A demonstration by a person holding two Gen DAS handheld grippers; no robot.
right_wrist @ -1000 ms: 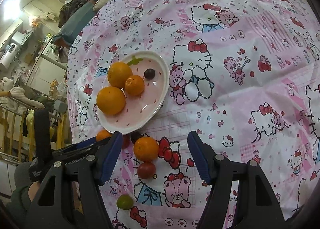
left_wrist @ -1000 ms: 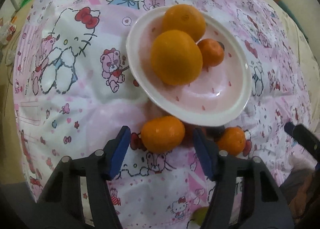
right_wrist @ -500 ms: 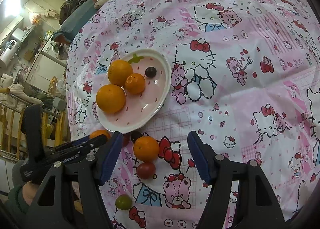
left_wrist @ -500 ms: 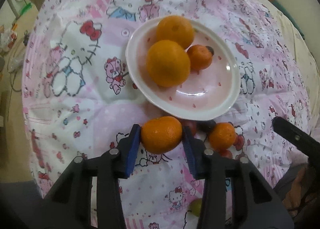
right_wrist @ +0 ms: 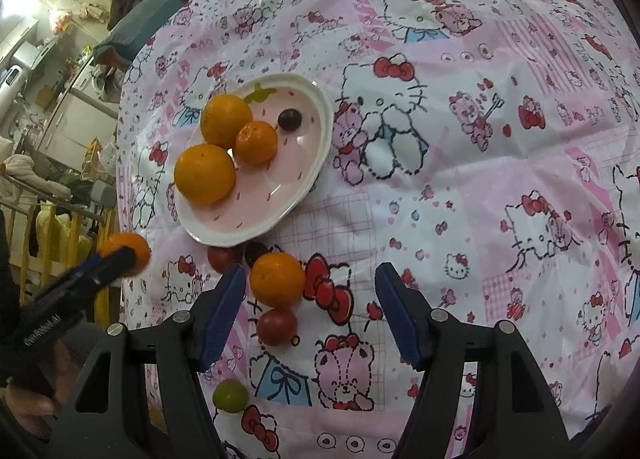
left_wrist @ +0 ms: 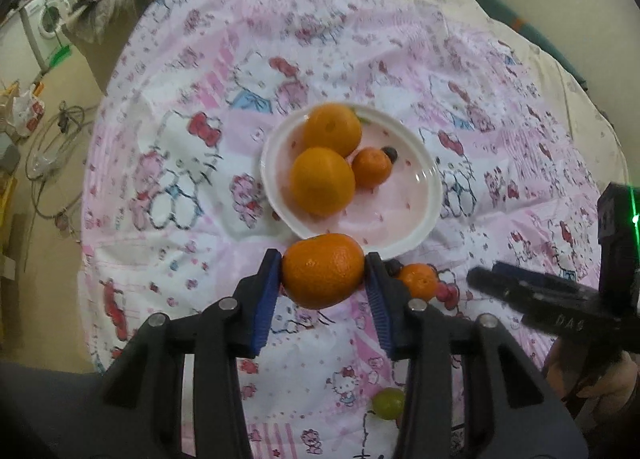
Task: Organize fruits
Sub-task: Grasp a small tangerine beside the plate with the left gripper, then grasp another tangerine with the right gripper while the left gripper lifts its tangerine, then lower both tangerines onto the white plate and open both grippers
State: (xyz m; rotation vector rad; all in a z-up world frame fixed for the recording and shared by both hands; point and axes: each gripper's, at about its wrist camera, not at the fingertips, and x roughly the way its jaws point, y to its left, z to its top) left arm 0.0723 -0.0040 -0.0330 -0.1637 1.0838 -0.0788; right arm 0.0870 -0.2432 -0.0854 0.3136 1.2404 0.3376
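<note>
Pink bedspread [left_wrist: 192, 243] now lies below my left gripper [left_wrist: 323, 279], which has clamped an orange [left_wrist: 322, 270] and lifted it toward the plate [left_wrist: 416, 235]; my right gripper [right_wrist: 310, 313] waits, jaws apart, empty.

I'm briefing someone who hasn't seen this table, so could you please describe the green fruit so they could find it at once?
Start at the white plate on the cartoon-print cloth, then follow the loose fruit trailing from its rim towards the camera: an orange mandarin, then a red tomato. The green fruit lies last, the only green piece among them.
</note>
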